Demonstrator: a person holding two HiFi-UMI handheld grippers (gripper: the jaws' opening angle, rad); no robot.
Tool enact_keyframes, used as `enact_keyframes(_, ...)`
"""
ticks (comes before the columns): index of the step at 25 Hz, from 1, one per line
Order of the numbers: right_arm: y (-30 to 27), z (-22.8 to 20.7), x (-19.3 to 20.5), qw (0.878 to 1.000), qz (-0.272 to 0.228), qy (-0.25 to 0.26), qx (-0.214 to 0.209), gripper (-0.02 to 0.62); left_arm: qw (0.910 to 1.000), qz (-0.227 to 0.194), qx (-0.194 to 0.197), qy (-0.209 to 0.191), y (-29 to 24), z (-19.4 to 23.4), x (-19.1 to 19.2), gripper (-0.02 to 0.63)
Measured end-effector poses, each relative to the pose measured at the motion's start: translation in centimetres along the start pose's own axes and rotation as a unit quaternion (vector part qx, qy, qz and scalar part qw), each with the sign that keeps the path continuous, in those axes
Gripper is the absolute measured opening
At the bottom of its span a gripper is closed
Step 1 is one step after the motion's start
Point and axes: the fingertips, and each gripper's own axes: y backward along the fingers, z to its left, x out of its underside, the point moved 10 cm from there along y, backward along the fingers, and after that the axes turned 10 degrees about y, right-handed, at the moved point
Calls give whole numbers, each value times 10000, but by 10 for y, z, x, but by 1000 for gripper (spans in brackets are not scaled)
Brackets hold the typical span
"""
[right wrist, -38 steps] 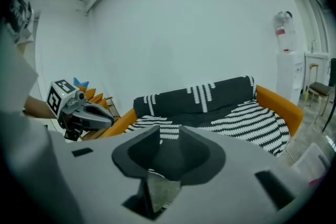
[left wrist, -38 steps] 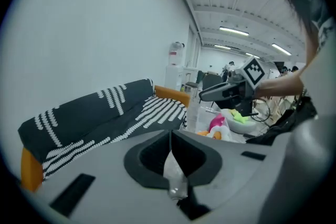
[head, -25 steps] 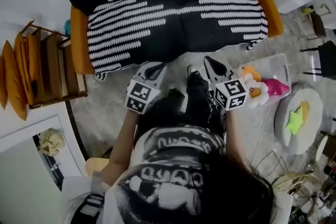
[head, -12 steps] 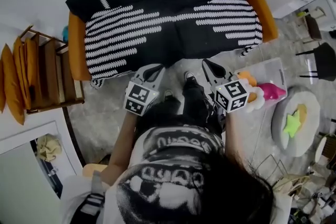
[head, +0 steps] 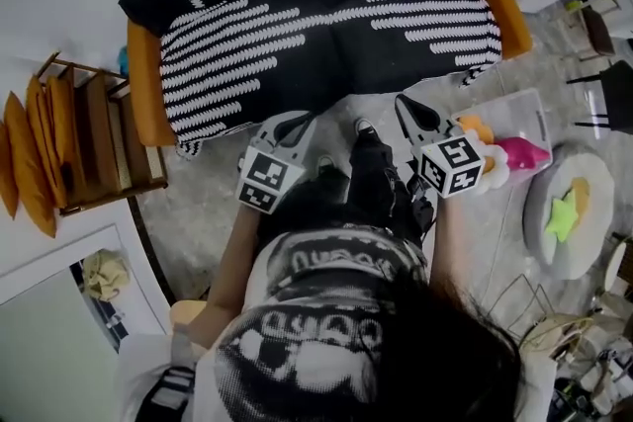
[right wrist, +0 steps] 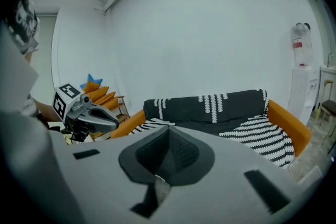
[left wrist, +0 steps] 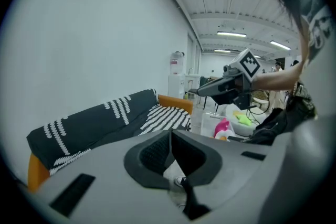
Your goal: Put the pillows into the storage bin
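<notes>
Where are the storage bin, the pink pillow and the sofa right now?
storage bin [head: 516, 112]: head view, its clear bare wall.
pink pillow [head: 524, 153]: head view, middle of the pink fabric.
sofa [head: 326, 44]: head view, black cover on the seat.

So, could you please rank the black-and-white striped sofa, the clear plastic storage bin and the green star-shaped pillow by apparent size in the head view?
Largest: black-and-white striped sofa.
Then: clear plastic storage bin.
Smallest: green star-shaped pillow.

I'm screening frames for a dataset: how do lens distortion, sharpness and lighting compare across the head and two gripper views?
Head view: evenly lit, mostly sharp, the black-and-white striped sofa cover bowed by the wide lens. Left gripper view: fisheye circle with black corners, bright ceiling strip lights. Right gripper view: same dark corners, plain white wall softly, evenly lit.
</notes>
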Motion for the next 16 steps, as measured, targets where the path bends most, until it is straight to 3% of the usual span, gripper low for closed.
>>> enact_keyframes(16, -5, -6, 11, 9998, 112, -155, 10, 5, 9998, 174, -9, 56, 1, 4, 11, 14)
